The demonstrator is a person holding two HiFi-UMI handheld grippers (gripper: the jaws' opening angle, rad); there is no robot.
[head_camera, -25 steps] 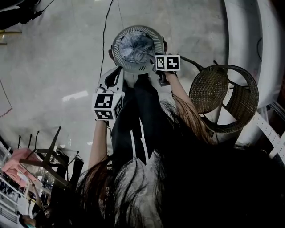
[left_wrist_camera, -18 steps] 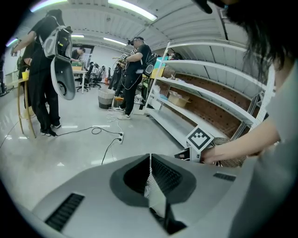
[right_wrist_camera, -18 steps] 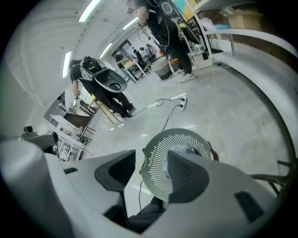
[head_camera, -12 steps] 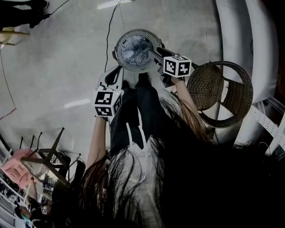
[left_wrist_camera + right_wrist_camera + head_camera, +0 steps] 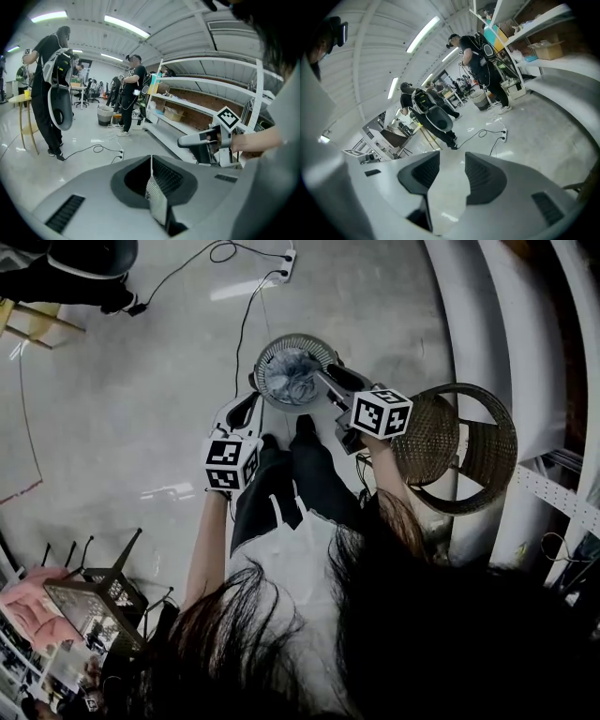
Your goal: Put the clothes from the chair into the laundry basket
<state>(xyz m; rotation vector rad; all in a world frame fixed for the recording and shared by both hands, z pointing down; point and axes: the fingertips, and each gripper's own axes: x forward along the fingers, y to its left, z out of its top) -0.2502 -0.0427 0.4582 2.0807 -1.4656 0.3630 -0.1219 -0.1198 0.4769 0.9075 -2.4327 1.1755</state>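
Hovering above the basket [image 5: 263,362], my left gripper [image 5: 246,405] had its fingers pressed together on nothing. My right gripper [image 5: 327,382], on the chair [image 5: 427,442] side, had its fingers spread and just then closing in, with only air between them.

The clothes [image 5: 291,376] lay inside the basket on the floor [image 5: 141,381], just ahead of me. They made a crumpled, pale blue-grey heap that filled the round well, folded over in soft ridges. The woven chair beside it showed a bare seat, so I judged the job as good as done.

Cloth like that seemed light and limp. I expected it to sag and trail from any single grip rather than lift as one piece. The best hold, I judged, was a pinch on a thick raised fold near the top of the heap, where several layers bunched together.
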